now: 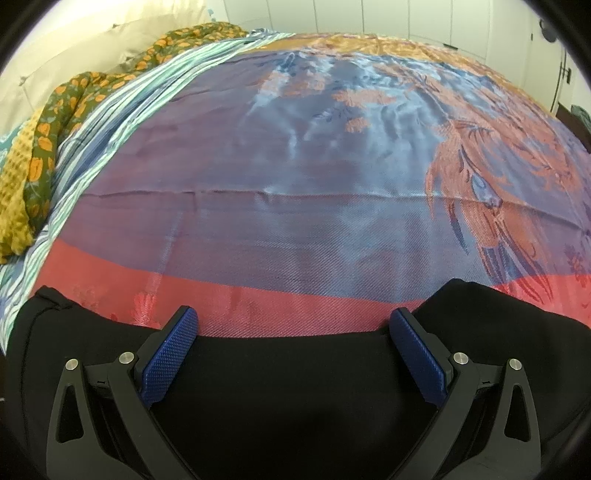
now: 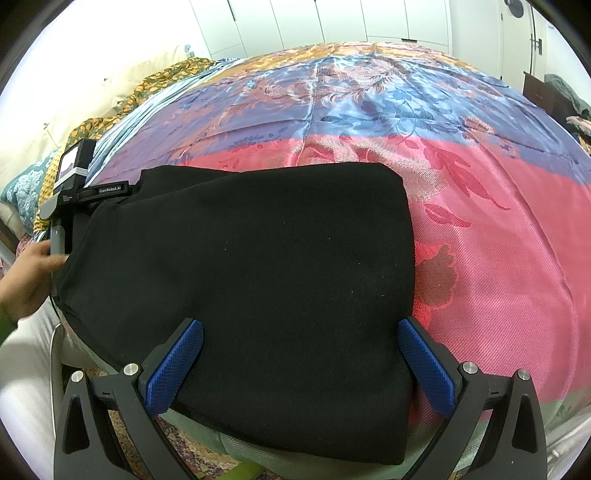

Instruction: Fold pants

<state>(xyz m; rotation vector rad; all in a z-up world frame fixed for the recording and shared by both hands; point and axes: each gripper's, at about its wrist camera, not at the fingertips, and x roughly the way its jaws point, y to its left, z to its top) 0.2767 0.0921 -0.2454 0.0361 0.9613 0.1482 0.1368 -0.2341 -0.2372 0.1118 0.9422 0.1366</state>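
Observation:
The black pants (image 2: 258, 258) lie folded in a thick flat stack at the near edge of the bed, on the pink and blue satin bedspread (image 2: 498, 229). My right gripper (image 2: 301, 332) is open and empty, its blue pads (image 2: 173, 365) spread just above the near end of the stack. My left gripper (image 1: 291, 321) is open and empty too, over the pants (image 1: 288, 398) near their far edge. In the right wrist view the left gripper's body (image 2: 70, 192) sits at the stack's left end, with a hand (image 2: 26, 273) on it.
A floral green-orange cloth (image 1: 44, 133) and a striped sheet (image 1: 110, 122) lie bunched along the bed's left side by cream pillows (image 1: 74, 48). White cupboards (image 2: 332, 18) stand behind the bed. A dark piece of furniture with clothes on it (image 2: 554, 96) stands at the right.

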